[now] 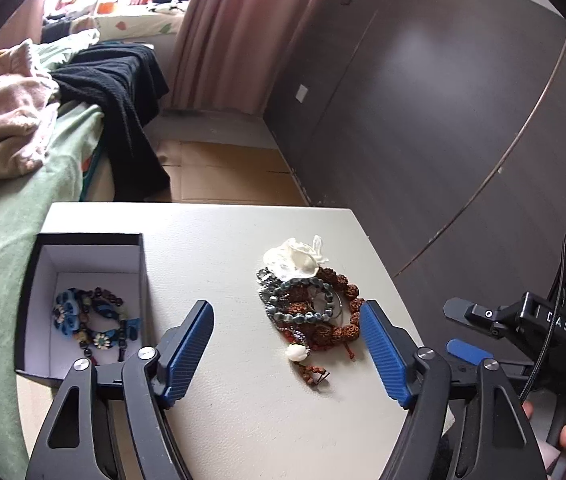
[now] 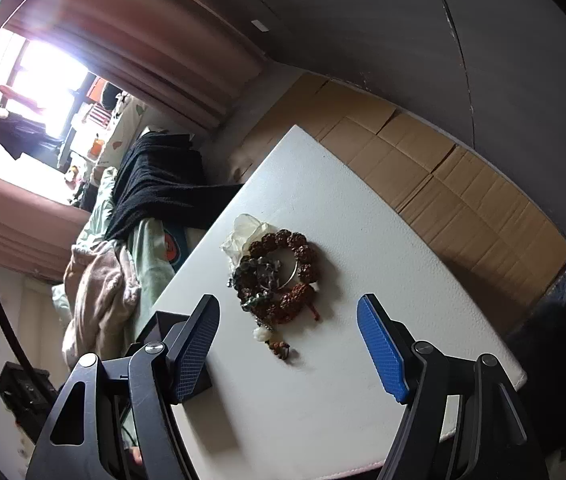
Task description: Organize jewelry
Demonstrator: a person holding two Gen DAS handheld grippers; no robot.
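White inside and black outside, an open box sat at the left of a pale table, holding a blue flowered beaded bracelet. To its right lay a tangled jewelry pile: rough reddish-brown seed beads, grey-blue beads, a thin silver ring, a white pendant bead and a crumpled translucent pouch on the far edge. The left gripper stood wide open and empty, the pile just beyond and between its blue pads. The right gripper was also spread wide, holding nothing, with the pile just ahead between its fingers
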